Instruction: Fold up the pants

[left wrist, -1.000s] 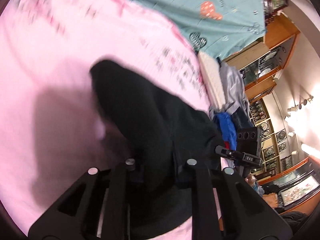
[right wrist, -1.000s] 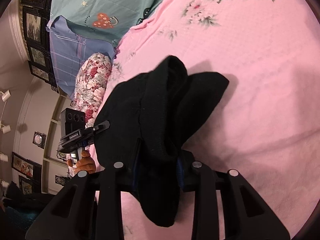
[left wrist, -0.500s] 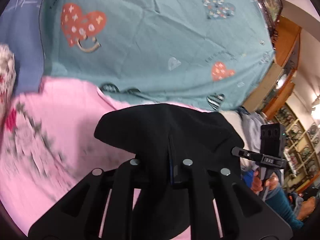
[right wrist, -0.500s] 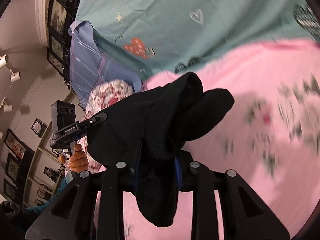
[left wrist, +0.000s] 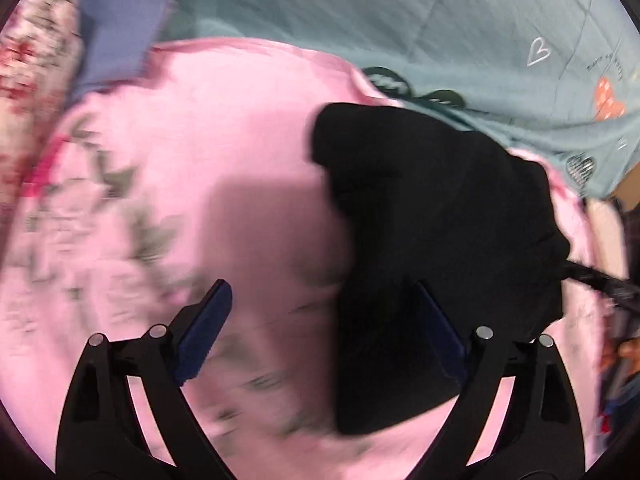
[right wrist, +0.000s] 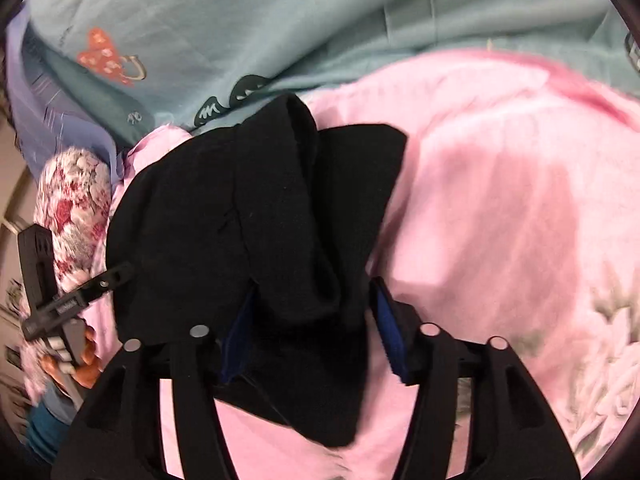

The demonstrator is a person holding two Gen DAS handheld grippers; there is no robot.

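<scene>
Black pants, bunched and partly folded, lie on the pink floral bedspread near its top edge, just below a teal sheet w/ hearts.

Right tool: blue-padded fingers spread a bit w/ a thick fold of pants between them; left pad mostly hidden by cloth, so can't tell if it's actually clamping or just sitting round the fabric.

Left tool: jaws wide apart, nothing pinched. Its left finger is over bare bedspread; the right finger sits against/over the edge of the pants, which are off to the right in the left-wrist view. View is blurred.

Further out: red-white floral pillow and blue-purple cloth at left of bed. In the right-wrist view the left tool's body and the person's hand show at lower left.
</scene>
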